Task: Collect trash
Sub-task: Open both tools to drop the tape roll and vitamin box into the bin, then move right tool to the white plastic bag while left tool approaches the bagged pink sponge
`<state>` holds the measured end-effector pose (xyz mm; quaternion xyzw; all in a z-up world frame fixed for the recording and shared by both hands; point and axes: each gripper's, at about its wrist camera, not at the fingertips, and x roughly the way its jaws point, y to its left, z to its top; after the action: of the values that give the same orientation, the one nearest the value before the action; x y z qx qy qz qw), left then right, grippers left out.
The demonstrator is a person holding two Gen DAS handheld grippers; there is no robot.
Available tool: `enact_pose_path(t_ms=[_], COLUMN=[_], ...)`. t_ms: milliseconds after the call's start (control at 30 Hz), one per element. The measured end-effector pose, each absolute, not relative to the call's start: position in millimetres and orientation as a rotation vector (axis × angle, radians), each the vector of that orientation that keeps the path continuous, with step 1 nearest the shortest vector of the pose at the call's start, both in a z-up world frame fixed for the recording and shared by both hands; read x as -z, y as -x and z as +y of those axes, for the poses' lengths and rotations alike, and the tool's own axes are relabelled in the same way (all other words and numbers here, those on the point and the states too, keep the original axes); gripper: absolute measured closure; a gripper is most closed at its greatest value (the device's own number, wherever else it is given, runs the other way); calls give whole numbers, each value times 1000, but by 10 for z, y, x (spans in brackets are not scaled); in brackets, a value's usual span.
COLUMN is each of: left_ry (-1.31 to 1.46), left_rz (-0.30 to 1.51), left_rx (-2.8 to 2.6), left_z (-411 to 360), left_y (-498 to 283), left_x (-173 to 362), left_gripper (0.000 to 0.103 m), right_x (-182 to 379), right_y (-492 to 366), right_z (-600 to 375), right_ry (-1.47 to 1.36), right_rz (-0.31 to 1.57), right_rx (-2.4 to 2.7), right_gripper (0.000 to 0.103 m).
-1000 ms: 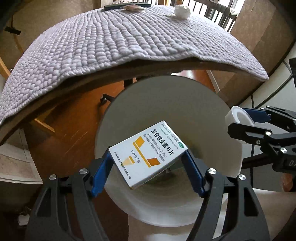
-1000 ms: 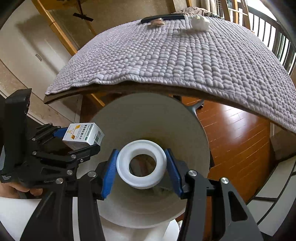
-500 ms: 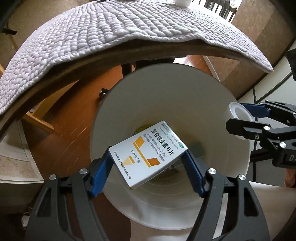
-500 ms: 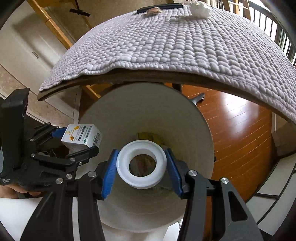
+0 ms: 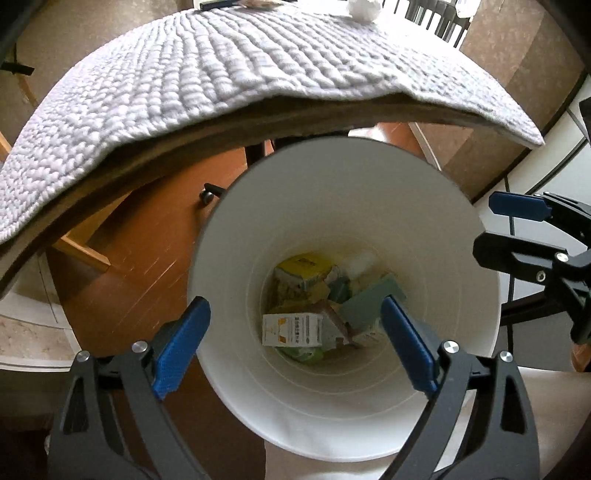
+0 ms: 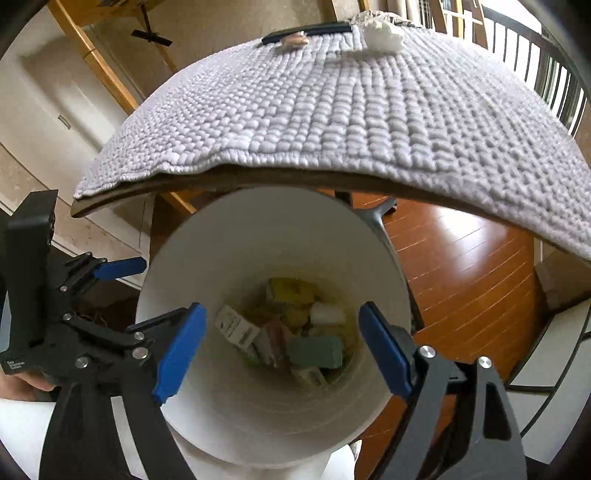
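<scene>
Both claws hang over the white waste bin (image 5: 480, 295), angled steeply down into its mouth; the left claw (image 5: 295, 343) and the right claw (image 6: 280, 347) have just been opening, and each now stands wide with nothing between its blue pads. The white-and-orange medicine box (image 5: 291, 328) lies at the bottom of the bin among other cartons and wrappers; the white tape roll cannot be told apart in that heap with any certainty. The drop looks done, so the step in hand is, I judge, to lift clear and go back for more: raise both claws straight up before swinging away, so neither pad catches the bin's rim; keep them spread. On the far side of the quilt-covered worktop (image 6: 369, 110) 1 crumpled white wad (image 6: 382, 35) and 1 small wrapper (image 6: 293, 40) are left to fetch.
</scene>
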<state>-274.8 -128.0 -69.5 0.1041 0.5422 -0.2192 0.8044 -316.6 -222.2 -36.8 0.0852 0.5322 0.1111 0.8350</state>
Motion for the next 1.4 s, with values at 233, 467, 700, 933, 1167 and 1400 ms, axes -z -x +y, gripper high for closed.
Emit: enact_pose_path(t_ms=[233,467,700,933,1167,1400], left_ry=[-187,-180,-276,-276,-316,-340], left_rz=[1031,839,771,834,865,899], left_rx=[530,493,484,544,634,703], left_z=[-1155,-1159,-1405,-1571,-1889,-2133], left_y=[2751,2316,1566,757,222,-180], left_x=[106,-466,-547,-415,-224,-71], left_gripper=[3,1,1,1,1,1], right_x=[-155,-587,-594,-446,-236,-81], right_y=[3205,2881,2180,1537,1075,727], right_z=[-2287,-2475,-2655,-2792,-2903,-2986], right_ry=[-68,-7,-87,-110,-134,-176], right_rz=[934,752,768,814,868,909], right_rx=[-138,35,16,42,62,67], right_gripper=[5,4,4,4,4,6])
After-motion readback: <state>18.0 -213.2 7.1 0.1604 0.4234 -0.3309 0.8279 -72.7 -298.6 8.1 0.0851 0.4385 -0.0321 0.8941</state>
